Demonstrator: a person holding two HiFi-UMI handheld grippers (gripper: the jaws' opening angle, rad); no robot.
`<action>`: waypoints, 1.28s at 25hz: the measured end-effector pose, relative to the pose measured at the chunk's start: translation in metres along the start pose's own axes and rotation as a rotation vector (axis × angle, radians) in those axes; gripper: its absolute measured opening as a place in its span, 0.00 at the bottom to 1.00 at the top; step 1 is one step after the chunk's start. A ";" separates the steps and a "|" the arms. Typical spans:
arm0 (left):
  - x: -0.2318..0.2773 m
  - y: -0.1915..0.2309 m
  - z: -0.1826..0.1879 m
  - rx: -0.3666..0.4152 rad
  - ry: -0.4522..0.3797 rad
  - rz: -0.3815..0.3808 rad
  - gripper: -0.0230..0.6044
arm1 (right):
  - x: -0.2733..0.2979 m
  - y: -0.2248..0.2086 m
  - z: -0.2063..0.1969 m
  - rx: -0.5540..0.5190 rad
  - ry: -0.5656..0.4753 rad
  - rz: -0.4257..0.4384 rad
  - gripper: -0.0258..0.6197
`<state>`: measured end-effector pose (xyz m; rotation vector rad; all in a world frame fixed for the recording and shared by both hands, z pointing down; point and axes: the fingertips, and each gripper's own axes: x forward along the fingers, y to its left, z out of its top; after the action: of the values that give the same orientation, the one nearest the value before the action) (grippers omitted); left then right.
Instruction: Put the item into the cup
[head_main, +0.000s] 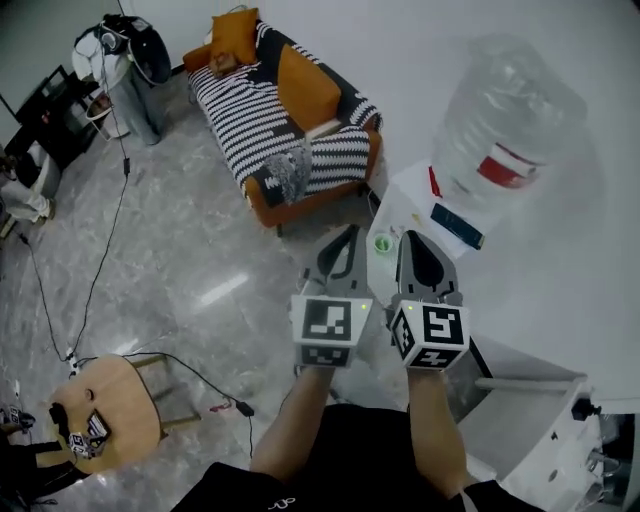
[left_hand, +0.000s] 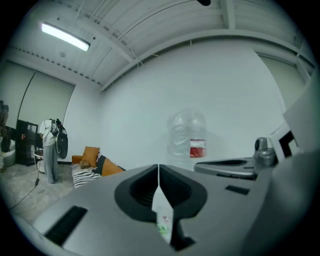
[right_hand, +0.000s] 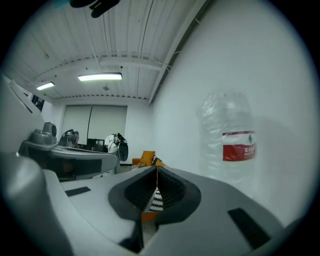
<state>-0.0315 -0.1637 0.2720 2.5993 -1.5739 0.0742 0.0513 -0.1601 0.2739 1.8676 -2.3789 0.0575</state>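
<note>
Big clear plastic water bottle (head_main: 505, 120) sits on white dispenser cabinet (head_main: 412, 205). Left gripper (head_main: 343, 238) and right gripper (head_main: 414, 242): jaws together, nothing pinched. Small green round cup (head_main: 383, 243) sits on cabinet top, probably light and tippy. Item not visible, so grip point unknown.

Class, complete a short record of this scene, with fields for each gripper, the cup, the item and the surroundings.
left gripper: raised, jaws together, nothing gripped
right gripper: raised beside it, jaws together, nothing gripped
cup: small, green inside, on the white dispenser
item: not visible in either gripper
water bottle: large, clear, red label, on the dispenser
sofa: striped, orange cushions
round wooden table: lower left
</note>
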 end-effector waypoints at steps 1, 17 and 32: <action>-0.006 -0.002 0.010 -0.021 -0.021 -0.009 0.06 | -0.005 0.002 0.006 0.003 -0.006 -0.003 0.06; -0.037 -0.038 0.039 0.064 -0.124 -0.043 0.06 | -0.046 0.005 0.033 0.044 -0.132 -0.001 0.06; -0.043 -0.045 0.020 0.050 -0.094 -0.072 0.06 | -0.066 0.008 0.022 0.029 -0.131 0.014 0.06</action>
<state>-0.0118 -0.1075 0.2455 2.7329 -1.5247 -0.0146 0.0572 -0.0969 0.2446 1.9241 -2.4890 -0.0311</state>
